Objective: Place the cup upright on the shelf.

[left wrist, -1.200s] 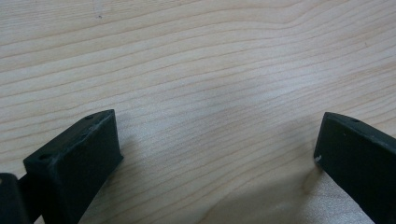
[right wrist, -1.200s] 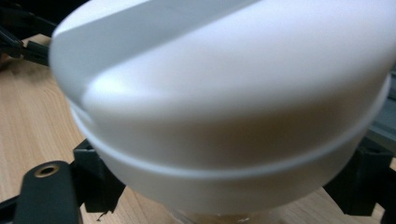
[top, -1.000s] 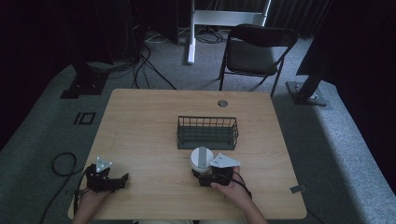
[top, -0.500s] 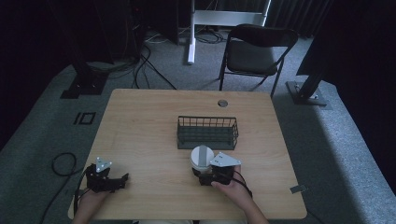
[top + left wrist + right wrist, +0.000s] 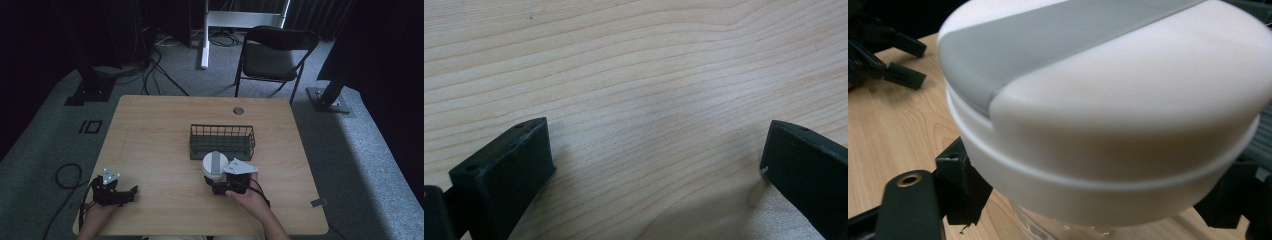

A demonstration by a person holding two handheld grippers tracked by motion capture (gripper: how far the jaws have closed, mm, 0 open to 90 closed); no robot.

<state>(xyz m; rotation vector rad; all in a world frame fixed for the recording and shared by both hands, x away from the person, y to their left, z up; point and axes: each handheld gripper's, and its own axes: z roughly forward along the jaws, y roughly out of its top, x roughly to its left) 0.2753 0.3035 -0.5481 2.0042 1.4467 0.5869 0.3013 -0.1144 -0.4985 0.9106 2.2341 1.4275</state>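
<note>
A white container (image 5: 214, 164) with a white lid crossed by a grey strip stands just in front of a dark wire basket (image 5: 222, 142) on the wooden table (image 5: 150, 130). My right gripper (image 5: 216, 181) comes at it from the near side, its jaws pressed on the clear body under the lid (image 5: 1108, 100). In the right gripper view the right gripper (image 5: 1098, 205) has a black jaw on each side of the container. My left gripper (image 5: 127, 193) rests at the table's near left corner. In its own view the left gripper (image 5: 659, 165) is open over bare wood.
The basket looks empty and sits mid-table. A round cable hole (image 5: 238, 110) lies near the far edge. A folding chair (image 5: 272, 55) stands beyond the table, with cables (image 5: 65, 175) on the floor at the left. Bare wood spreads between the two grippers.
</note>
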